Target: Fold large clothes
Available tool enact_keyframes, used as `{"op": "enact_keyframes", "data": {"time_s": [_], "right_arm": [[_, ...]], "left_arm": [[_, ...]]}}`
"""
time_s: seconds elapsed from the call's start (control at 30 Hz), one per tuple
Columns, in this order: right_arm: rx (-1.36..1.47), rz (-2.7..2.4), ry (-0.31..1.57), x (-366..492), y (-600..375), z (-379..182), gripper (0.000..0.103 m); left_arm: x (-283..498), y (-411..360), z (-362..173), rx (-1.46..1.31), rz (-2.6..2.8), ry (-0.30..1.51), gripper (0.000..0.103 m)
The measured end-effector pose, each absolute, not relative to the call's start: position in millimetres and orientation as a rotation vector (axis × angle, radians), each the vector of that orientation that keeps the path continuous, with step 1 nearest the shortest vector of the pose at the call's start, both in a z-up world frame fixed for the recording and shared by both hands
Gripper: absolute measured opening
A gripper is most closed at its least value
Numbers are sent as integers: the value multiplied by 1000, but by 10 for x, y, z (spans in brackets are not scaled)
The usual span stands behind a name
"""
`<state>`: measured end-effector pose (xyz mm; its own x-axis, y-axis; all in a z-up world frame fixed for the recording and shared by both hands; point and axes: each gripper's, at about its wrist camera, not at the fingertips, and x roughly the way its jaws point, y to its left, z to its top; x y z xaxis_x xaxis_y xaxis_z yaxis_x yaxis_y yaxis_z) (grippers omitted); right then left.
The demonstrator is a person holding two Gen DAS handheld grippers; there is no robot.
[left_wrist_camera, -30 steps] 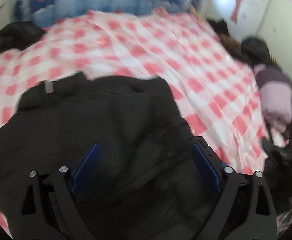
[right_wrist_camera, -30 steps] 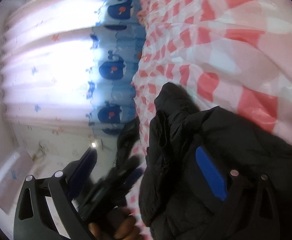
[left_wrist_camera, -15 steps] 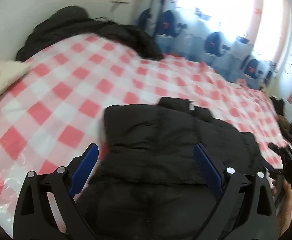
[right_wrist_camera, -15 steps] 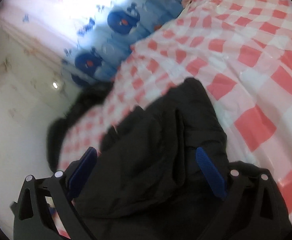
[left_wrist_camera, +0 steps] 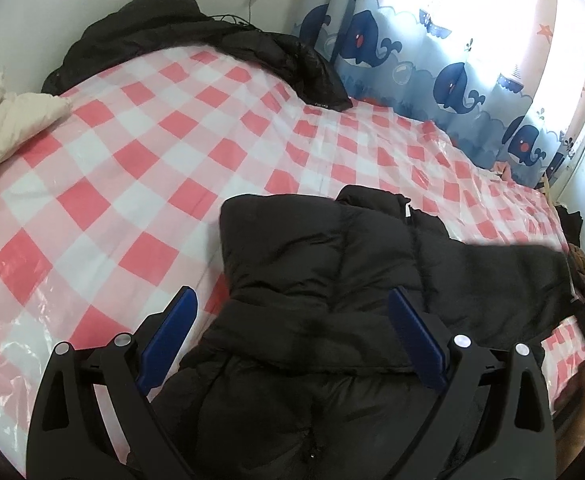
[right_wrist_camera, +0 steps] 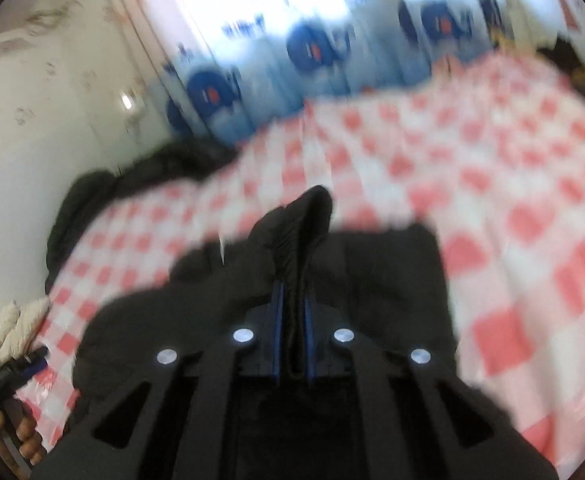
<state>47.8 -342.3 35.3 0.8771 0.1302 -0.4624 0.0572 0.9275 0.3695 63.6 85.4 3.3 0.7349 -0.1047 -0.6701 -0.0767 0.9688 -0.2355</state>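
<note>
A black puffer jacket (left_wrist_camera: 332, 264) lies folded on the pink-and-white checked bed cover (left_wrist_camera: 152, 152). My left gripper (left_wrist_camera: 292, 296) hovers just above the jacket's near part. It is open, with its blue pads (left_wrist_camera: 168, 332) wide apart and nothing pressed between them. In the blurred right wrist view, my right gripper (right_wrist_camera: 292, 292) has its jaws closing. The pads press on a raised fold of the black jacket (right_wrist_camera: 304, 224), which sticks up from between them. The rest of the jacket (right_wrist_camera: 388, 272) spreads out below.
A second black coat (left_wrist_camera: 196, 36) is heaped at the bed's far corner by the wall. A cream quilted garment (left_wrist_camera: 8, 120) lies at the left edge. A whale-print curtain (left_wrist_camera: 432, 72) hangs behind the bed. A person's hand (right_wrist_camera: 24, 436) shows at lower left.
My right gripper went from wide open to shut on a fold of the jacket and rolled upright. My left gripper swung across the bed, then settled over the jacket, staying open.
</note>
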Motion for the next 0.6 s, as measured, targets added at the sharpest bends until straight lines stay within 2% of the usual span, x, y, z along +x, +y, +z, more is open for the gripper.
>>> {"op": "enact_keyframes", "data": {"time_s": [0.1, 0.2, 0.27, 0.33, 0.4, 0.47, 0.57, 0.6], "right_arm": [[402, -5, 467, 468, -3575, 401, 10], [420, -54, 568, 595, -3718, 100, 10], [444, -74, 745, 799, -3791, -311, 10], [478, -83, 808, 840, -3834, -530, 10], [480, -88, 829, 844, -3845, -507, 14], [463, -148, 785, 745, -3868, -353, 26], [375, -218, 609, 511, -3785, 28, 50], [338, -165, 549, 470, -3665, 146, 53]], "left_arm": [[672, 869, -20, -269, -6, 765, 92], [726, 837, -90, -251, 3, 792, 92], [808, 746, -226, -196, 8, 851, 92], [854, 685, -345, -160, 19, 894, 92], [898, 613, -448, -123, 17, 940, 92], [866, 595, -401, -114, 24, 907, 92], [791, 573, -255, -106, 23, 814, 92], [801, 555, -251, -99, 18, 811, 94]]}}
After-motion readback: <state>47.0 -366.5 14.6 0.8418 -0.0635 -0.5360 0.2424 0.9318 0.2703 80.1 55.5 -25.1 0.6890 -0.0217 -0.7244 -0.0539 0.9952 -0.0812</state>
